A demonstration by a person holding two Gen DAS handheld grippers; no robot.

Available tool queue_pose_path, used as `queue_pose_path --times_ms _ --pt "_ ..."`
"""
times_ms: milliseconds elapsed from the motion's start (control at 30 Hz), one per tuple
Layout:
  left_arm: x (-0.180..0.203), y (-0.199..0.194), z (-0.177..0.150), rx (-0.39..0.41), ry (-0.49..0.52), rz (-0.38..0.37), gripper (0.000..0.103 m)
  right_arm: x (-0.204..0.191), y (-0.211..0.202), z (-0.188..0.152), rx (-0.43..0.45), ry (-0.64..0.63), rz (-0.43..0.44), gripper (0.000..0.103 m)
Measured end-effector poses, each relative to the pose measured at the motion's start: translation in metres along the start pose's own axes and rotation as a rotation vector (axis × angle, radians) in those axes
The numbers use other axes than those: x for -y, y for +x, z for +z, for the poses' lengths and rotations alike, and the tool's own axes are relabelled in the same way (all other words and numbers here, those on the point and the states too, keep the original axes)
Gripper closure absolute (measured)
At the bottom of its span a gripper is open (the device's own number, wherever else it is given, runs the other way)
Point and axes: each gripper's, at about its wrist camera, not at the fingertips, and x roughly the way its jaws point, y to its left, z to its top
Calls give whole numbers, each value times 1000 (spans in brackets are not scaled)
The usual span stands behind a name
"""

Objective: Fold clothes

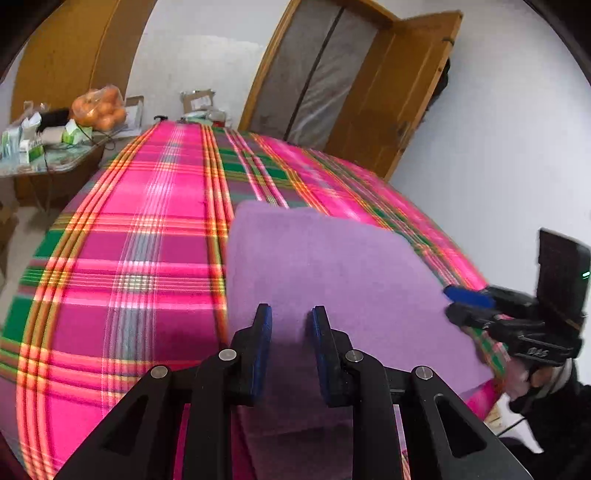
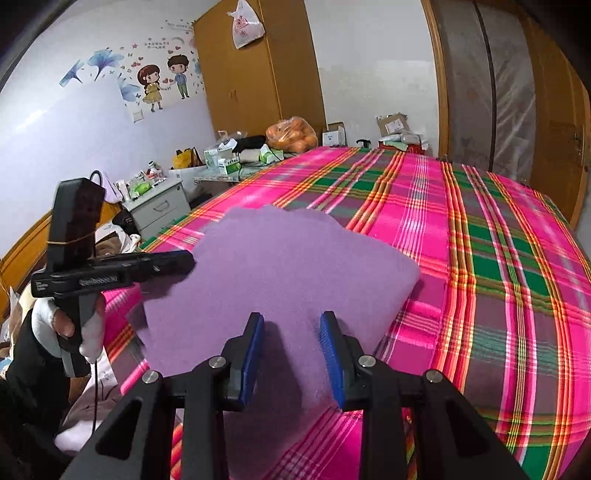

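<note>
The purple cloth (image 1: 325, 266) lies folded on a bed with a bright pink, green and orange checked cover (image 1: 147, 240). It sits right in front of both tongs and runs back under them.

The left tongs (image 1: 290, 317) point down at the near part of the cloth. Their blue pads (image 1: 264, 332) stand a little way apart, and purple cloth shows in the gap. I cannot tell if the pads are pinching the cloth or are just above it.

The right tongs (image 2: 291, 325) point down at the cloth too, from its other side. Their blue pads (image 2: 332, 362) stand a bit wider apart than the left ones. Cloth fills that gap too, and I cannot tell if it is held. Seen from the left tongs, the tips of the right tongs are at the right edge of the cloth. Seen from the right tongs, the tips of the left tongs are at its left edge. The cloth is between the two tongs.

A hand in a white glove (image 2: 92, 328) holds the handle of the left tongs.

Far past the tongs, beyond the end of the bed, is a bag of oranges (image 2: 293, 134) on a table full of small boxes. Behind it stands a brown wooden wardrobe (image 2: 251, 74) with a white plastic bag (image 2: 245, 26) hanging on it. To the left of the wardrobe, cartoon stickers of two children (image 2: 162, 81) are on the wall.
</note>
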Motion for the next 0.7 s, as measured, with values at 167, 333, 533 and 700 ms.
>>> queue_pose_path --times_ms 167,333,533,700 --pt "0 -3 6 2 1 6 80 6 3 12 12 -4 -5 71" --pt "12 2 41 9 74 38 80 24 15 39 24 34 -18 71" --pt "-4 46 79 -58 75 37 80 58 48 57 -18 166 -25 71" --pt "-22 74 73 -128 17 24 80 74 69 53 -62 220 -21 71"
